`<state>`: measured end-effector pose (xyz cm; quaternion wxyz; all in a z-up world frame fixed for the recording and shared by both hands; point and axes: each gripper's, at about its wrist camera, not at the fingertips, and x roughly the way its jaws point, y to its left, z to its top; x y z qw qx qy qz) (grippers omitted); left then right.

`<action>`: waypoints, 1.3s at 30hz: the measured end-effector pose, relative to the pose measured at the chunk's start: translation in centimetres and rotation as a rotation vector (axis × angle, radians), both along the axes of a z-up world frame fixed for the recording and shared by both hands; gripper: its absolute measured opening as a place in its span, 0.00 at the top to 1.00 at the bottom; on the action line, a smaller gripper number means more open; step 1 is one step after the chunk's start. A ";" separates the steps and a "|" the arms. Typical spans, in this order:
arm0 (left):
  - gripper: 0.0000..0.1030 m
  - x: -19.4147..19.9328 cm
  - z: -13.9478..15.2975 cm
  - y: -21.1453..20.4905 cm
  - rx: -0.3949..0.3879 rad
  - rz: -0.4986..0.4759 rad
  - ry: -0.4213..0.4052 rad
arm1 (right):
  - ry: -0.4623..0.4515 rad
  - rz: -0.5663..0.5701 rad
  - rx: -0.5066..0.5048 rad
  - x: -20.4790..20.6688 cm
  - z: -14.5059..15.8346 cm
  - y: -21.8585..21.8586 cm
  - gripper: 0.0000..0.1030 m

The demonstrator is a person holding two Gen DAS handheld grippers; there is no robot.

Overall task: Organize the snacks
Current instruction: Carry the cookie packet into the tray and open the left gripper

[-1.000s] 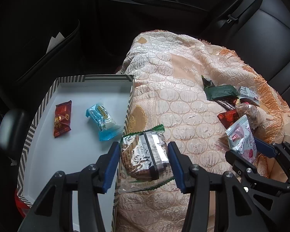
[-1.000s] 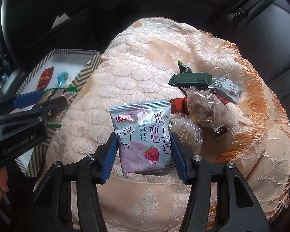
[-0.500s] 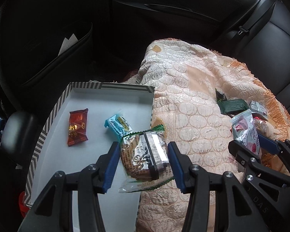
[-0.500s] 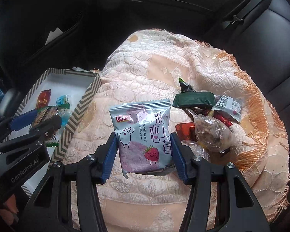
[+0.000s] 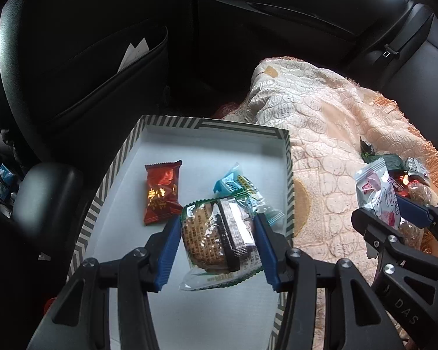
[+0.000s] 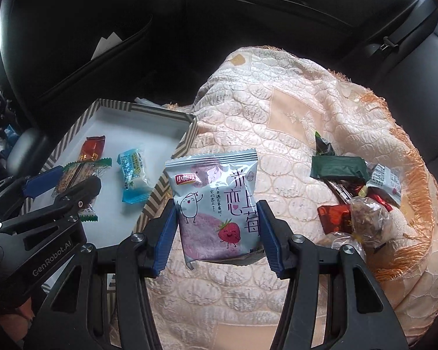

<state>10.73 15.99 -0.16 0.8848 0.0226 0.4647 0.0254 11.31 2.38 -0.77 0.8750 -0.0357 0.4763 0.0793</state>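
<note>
Over the white cardboard tray with the zigzag-striped rim point(image 5: 287, 175), the left gripper point(image 5: 217, 248) is clamped on a clear-wrapped round biscuit packet with green serrated edges point(image 5: 219, 236), blue pads pressing both sides of it. You can't really tell from the wrist view whether the packet is touching the tray floor or hanging just above it. Already lying in the tray: a small red foil snack packet with gold lettering point(image 5: 162, 192) on the left, and a light blue candy-style wrapper point(image 5: 233, 183) just beyond the biscuit, partly hidden behind it.

Off to the right, the right gripper point(image 6: 216, 233) has its fingers squeezed onto a pale blue pouch printed with a cartoon character and a strawberry point(image 6: 216, 204), held upright above the peach quilted blanket with an orange fringe point(image 6: 292, 116), just beside the tray's right wall.

Rest of the snacks sit in a little heap further right on the blanket: a dark green rectangular packet point(image 6: 338, 167), a red foil packet point(image 6: 333, 218), a crinkly clear bag with something brown inside point(image 6: 368, 218) and a small white-labelled packet point(image 6: 387, 180). Black car seats all around.
</note>
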 end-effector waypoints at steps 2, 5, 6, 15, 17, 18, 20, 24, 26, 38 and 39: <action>0.48 0.1 -0.3 0.9 -0.005 0.007 0.005 | 0.000 0.012 -0.003 0.2 -0.1 0.8 0.49; 0.48 0.2 -0.6 2.0 -0.002 0.017 0.011 | 0.007 0.030 0.002 0.6 -0.2 2.0 0.49; 0.48 0.2 -0.8 2.4 0.000 0.020 0.013 | 0.008 0.037 0.003 0.7 -0.3 2.4 0.49; 0.48 0.2 -2.2 5.1 0.014 0.051 0.044 | 0.033 0.119 0.016 1.5 -1.1 6.8 0.49; 0.48 0.3 -2.7 5.6 0.021 0.058 0.052 | 0.046 0.134 0.016 1.5 -1.6 7.7 0.49; 0.48 0.3 -2.9 5.9 0.023 0.060 0.057 | 0.055 0.137 0.019 1.5 -1.9 7.9 0.49; 0.48 0.4 -3.3 6.3 0.033 0.064 0.067 | 0.080 0.138 0.035 1.6 -2.5 8.2 0.49; 0.48 0.6 -4.1 6.7 0.049 0.067 0.080 | 0.122 0.140 0.062 1.4 -3.7 8.8 0.49; 0.48 0.6 -4.4 6.7 0.057 0.065 0.085 | 0.123 0.145 0.052 1.2 -4.1 9.1 0.49; 0.45 0.7 -5.2 7.3 0.107 0.077 0.105 | 0.137 0.190 0.076 1.3 -4.6 10.0 0.48; 0.40 0.7 -5.3 7.3 0.113 0.081 0.105 | 0.156 0.188 0.088 1.5 -4.8 9.9 0.48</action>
